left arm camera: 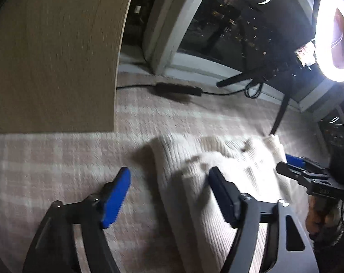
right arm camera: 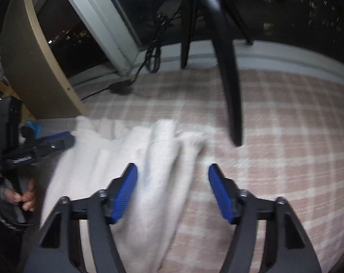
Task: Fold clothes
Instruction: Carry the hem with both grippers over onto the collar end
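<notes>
A cream ribbed knit garment (left arm camera: pixel 208 170) lies bunched on a pink and white checked blanket (left arm camera: pixel 58 159). My left gripper (left arm camera: pixel 169 182) is open above the garment's left edge, nothing between its blue pads. In the left wrist view the right gripper (left arm camera: pixel 294 162) reaches in from the right at the garment's far edge. In the right wrist view the same garment (right arm camera: pixel 149 159) lies in loose folds, and my right gripper (right arm camera: pixel 173 182) is open over its right side, holding nothing. The left gripper (right arm camera: pixel 56 142) shows at the left edge of that view, held by a hand (right arm camera: pixel 26 199).
A wooden board (left arm camera: pixel 51 56) stands at the left. A black tripod leg (right arm camera: pixel 228 79) rests on the blanket just beyond the garment. A lit ring light (left arm camera: pixel 333 34) glares at the upper right. A black cable and power brick (left arm camera: pixel 176 89) lie by the window frame (left arm camera: pixel 172 45).
</notes>
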Action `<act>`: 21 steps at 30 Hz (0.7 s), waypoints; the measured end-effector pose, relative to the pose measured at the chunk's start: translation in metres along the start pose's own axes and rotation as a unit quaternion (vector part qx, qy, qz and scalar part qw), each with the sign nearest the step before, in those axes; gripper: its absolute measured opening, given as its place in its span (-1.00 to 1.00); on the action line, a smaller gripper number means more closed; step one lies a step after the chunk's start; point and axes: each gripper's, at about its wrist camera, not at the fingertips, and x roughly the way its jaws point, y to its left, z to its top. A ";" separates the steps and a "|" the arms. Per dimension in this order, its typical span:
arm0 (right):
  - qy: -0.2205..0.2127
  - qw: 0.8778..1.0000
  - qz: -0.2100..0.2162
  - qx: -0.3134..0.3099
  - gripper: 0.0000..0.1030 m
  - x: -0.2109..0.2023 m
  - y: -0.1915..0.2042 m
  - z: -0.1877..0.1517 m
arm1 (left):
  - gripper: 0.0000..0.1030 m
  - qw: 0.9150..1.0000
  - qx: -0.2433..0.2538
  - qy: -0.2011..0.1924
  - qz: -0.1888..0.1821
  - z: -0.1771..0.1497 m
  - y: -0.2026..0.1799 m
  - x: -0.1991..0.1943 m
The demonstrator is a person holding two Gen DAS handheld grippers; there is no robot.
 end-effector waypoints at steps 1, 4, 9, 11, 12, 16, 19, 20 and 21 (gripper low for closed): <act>0.006 1.000 0.004 -0.001 0.25 0.002 -0.003 0.002 | 0.44 1.000 0.003 0.008 -0.007 0.002 -0.001 0.004; 0.038 0.998 0.048 0.015 0.25 0.027 -0.012 0.014 | 0.45 0.999 0.016 0.025 -0.015 0.007 -0.004 0.024; 0.028 0.992 0.124 0.027 -0.48 0.033 -0.018 0.012 | -0.42 0.997 0.038 0.021 -0.057 0.008 -0.011 0.031; 0.020 0.990 0.139 0.031 -0.58 0.023 -0.017 0.009 | -0.59 0.996 0.049 0.022 -0.067 0.006 -0.017 0.027; 0.012 0.990 0.137 0.026 -0.60 0.016 -0.015 0.008 | -0.62 0.996 0.053 0.017 -0.068 0.005 -0.019 0.018; -0.031 0.987 0.157 0.025 -0.64 -0.040 -0.007 -0.002 | -0.71 0.994 0.041 -0.013 -0.100 -0.002 -0.021 -0.031; -0.070 0.982 0.172 0.012 -0.65 -0.100 0.003 -0.013 | -0.75 0.991 0.050 -0.048 -0.118 -0.009 -0.031 -0.084; -0.081 0.982 0.173 0.006 -0.65 -0.115 0.007 -0.016 | -0.75 0.989 0.054 -0.060 -0.124 -0.009 -0.036 -0.101; -0.094 0.980 0.175 0.000 -0.65 -0.135 0.013 -0.018 | -0.76 0.987 0.059 -0.074 -0.134 -0.011 -0.042 -0.121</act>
